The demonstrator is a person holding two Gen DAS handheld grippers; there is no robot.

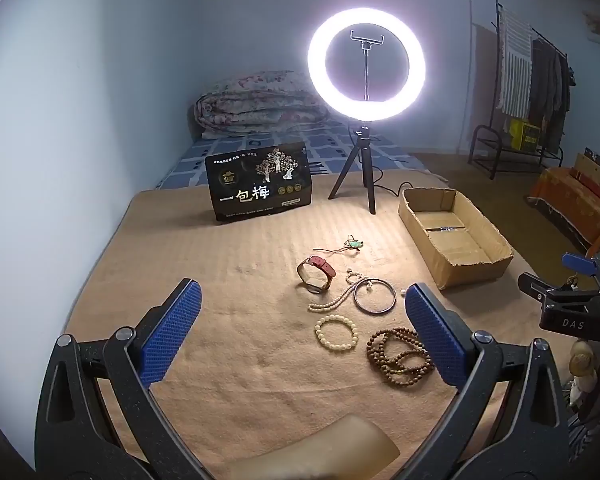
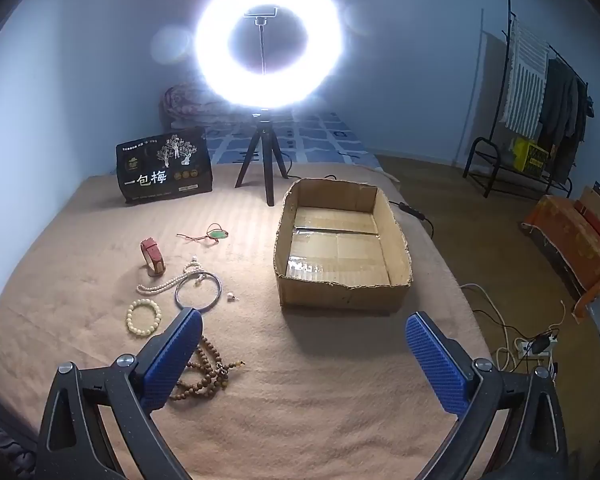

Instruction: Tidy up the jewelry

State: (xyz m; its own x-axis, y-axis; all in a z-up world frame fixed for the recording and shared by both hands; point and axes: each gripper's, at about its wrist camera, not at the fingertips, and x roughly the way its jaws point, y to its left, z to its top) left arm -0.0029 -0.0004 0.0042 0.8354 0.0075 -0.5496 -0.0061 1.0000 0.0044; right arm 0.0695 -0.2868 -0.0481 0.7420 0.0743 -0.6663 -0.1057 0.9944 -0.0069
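Jewelry lies on a tan blanket: a red-strap watch [image 1: 317, 274] [image 2: 153, 257], a green pendant on a cord [image 1: 354, 245] [image 2: 217, 235], a white pearl necklace [image 1: 336, 296] [image 2: 168, 282], a silver bangle [image 1: 375, 295] [image 2: 198, 291], a cream bead bracelet [image 1: 336, 333] [image 2: 143, 317], brown wooden beads [image 1: 396, 356] [image 2: 208, 368] and a small earring [image 2: 231, 297]. An open cardboard box [image 1: 476, 270] [image 2: 342, 298] stands to their right, nothing in it. My left gripper [image 1: 300, 312] is open above the near jewelry. My right gripper [image 2: 304, 344] is open in front of the box.
A lit ring light on a tripod [image 1: 366, 64] [image 2: 268, 52] and a black snack bag [image 1: 260, 182] [image 2: 164, 170] stand at the back. A folded quilt [image 1: 260, 104] lies behind. The right gripper's body shows at the left wrist view's right edge [image 1: 564, 300]. Cables and a power strip [image 2: 536, 346] lie on the floor.
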